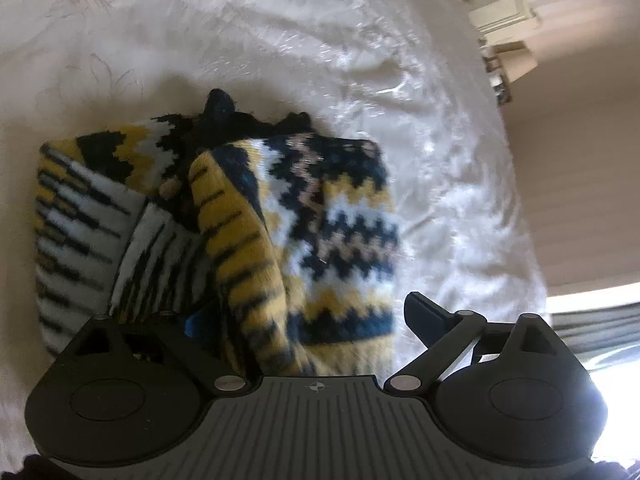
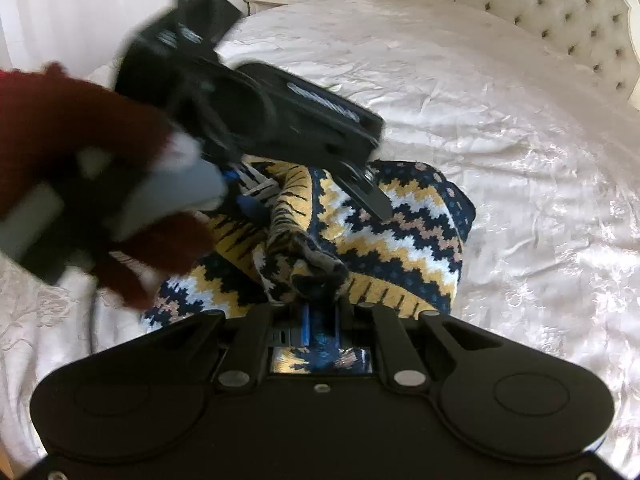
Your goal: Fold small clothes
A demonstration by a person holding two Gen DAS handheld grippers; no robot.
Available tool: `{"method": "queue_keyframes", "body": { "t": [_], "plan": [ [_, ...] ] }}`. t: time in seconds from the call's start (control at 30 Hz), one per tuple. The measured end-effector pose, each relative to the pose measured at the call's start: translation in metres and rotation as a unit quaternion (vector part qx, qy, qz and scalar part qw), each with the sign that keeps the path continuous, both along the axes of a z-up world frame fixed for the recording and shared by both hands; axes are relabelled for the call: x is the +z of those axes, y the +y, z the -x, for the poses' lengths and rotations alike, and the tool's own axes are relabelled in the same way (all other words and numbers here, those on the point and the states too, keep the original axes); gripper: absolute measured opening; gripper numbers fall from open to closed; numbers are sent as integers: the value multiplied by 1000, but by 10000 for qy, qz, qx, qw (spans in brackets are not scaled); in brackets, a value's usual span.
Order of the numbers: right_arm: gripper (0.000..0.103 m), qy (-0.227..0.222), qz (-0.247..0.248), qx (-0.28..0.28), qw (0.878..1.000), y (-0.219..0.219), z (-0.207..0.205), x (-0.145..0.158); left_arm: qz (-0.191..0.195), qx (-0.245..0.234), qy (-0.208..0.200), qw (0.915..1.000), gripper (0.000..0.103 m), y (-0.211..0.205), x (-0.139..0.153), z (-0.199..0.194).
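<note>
Right wrist: fingers (image 2: pixel 320 300) pinch the sweater (image 2: pixel 400 240); left fingers (image 1: pixel 424 312) apparently spread wide.

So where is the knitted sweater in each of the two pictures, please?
Left wrist view: the sweater fills the centre and left, lying on the white bedspread, just ahead of the open left gripper.
Right wrist view: it lies at the centre, partly behind the left gripper; the right gripper pinches a fold of it.
Shared landmark: the yellow, black-striped sleeve.
</note>
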State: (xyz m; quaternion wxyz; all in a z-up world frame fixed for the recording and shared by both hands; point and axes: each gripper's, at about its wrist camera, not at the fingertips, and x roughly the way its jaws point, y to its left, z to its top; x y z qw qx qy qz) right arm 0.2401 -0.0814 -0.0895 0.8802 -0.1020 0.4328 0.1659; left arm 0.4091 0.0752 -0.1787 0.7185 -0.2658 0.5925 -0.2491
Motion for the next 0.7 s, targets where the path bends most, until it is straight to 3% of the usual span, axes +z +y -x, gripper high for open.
{"method": "queue_keyframes", "body": {
  "t": [0.07,0.1,0.13,0.17,0.3,0.47,0.57,0.7],
  "plan": [
    [16,18,-26,-4,10000,0,1,-1,-12,-121,-110,9999,90,-6,-4,-4],
    [16,21,-37,-14,10000,0,1,-1,-83,-82,-125,9999,71,-7,-4,-4],
    [16,9,-47,-24,10000,0,2,0,-273,11,-81,9996,36,-7,-4,-4],
    [16,-4,-59,-34,10000,-1,3,1,-464,77,-69,9989,19,-7,-2,-4],
    [16,-110,-141,-85,9998,-2,9,10,-350,70,-634,9973,16,0,17,5],
    [17,-331,-345,101,9988,9,22,35,-533,-262,-1518,9866,16,10,66,20],
    [17,-388,-505,373,9973,28,26,44,-626,-304,-1650,9838,16,26,78,22],
    [17,-180,-551,721,9957,63,16,27,-1034,-286,-1486,9831,16,46,62,16]
  ]
}}
